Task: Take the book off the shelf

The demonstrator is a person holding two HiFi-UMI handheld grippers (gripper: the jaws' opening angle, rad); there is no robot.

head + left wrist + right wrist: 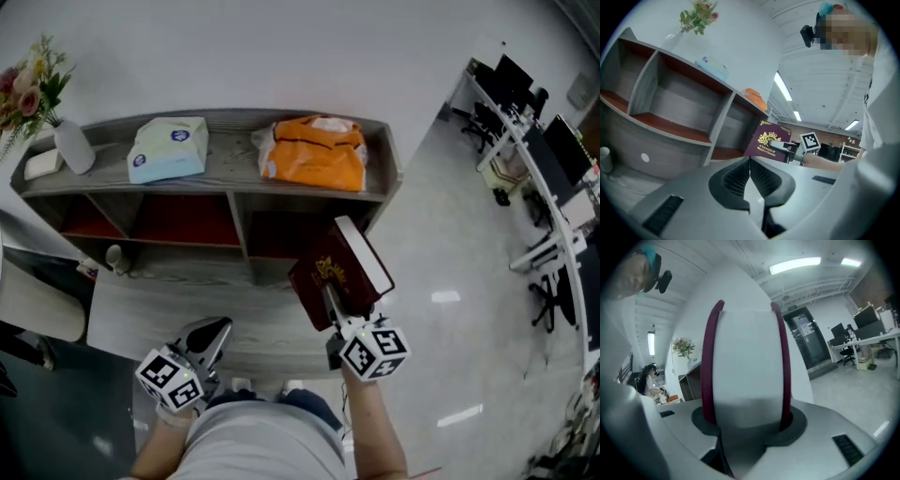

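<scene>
Well, the biggest thing before me is the grey shelf unit (pixel 230 161) against the white wall, its compartments lined red-brown. On its top board sit an orange bag (pixel 316 150) toward the right and a pale blue soft pack (pixel 169 148) nearer the middle. The maroon book (pixel 330 270) — gold crest on its cover — is off the shelf, tilted in the air in front of the right-hand compartment. It touches nothing but my right gripper (pixel 335 302), whose jaws clamp both covers with the page edges facing its camera. My left gripper (pixel 212 334) hangs low by the body, jaws pressed together, nothing between them. Smallest — a white vase (pixel 73 147) of flowers (pixel 30 86) at the board's left end.
</scene>
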